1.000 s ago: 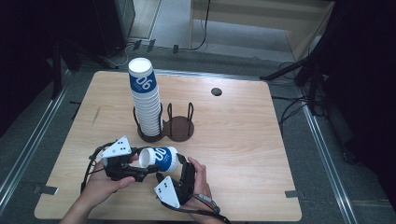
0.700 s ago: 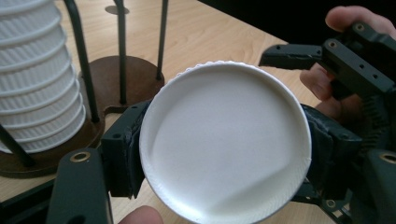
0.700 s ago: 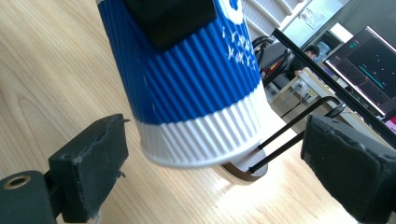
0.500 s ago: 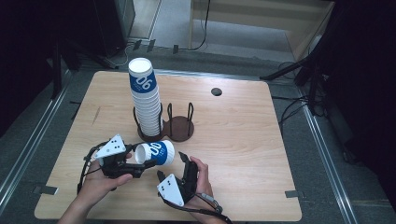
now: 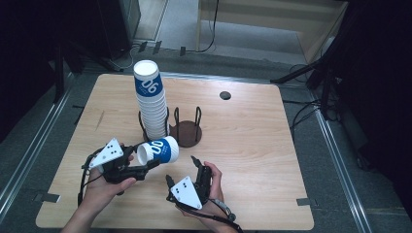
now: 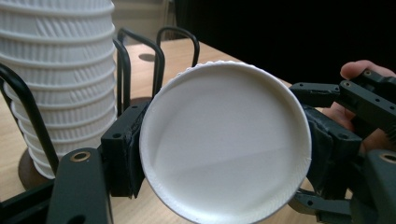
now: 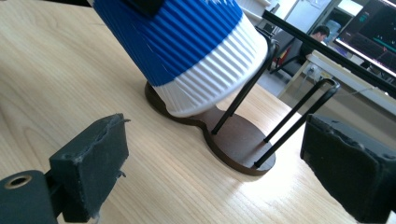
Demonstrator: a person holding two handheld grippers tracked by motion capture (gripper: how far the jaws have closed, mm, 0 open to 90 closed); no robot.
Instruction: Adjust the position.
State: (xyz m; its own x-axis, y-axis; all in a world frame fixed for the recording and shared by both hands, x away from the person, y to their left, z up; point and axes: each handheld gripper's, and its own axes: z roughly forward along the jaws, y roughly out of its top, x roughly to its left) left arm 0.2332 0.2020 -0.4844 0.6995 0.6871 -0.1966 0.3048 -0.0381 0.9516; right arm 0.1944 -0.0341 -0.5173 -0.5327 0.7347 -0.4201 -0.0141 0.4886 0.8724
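Cup [image 5: 159,150]: blue and white paper cup, lying on its side above the desk [image 5: 252,145], between the jaws of the left hand-held gripper [image 5: 145,167], open mouth toward that gripper's camera.
Left hand-held gripper: closed on the cup near its rim.
Right hand-held gripper [image 5: 182,170]: jaws wide apart, holding nothing, just beside the cup.
Handling: I judge it light and easy to crush; hold gently on the ribbed wall.
Holder [image 5: 187,133]: dark base with wire loops, beyond the cup; one side carries a tall cup stack [image 5: 149,104], the other side is free.
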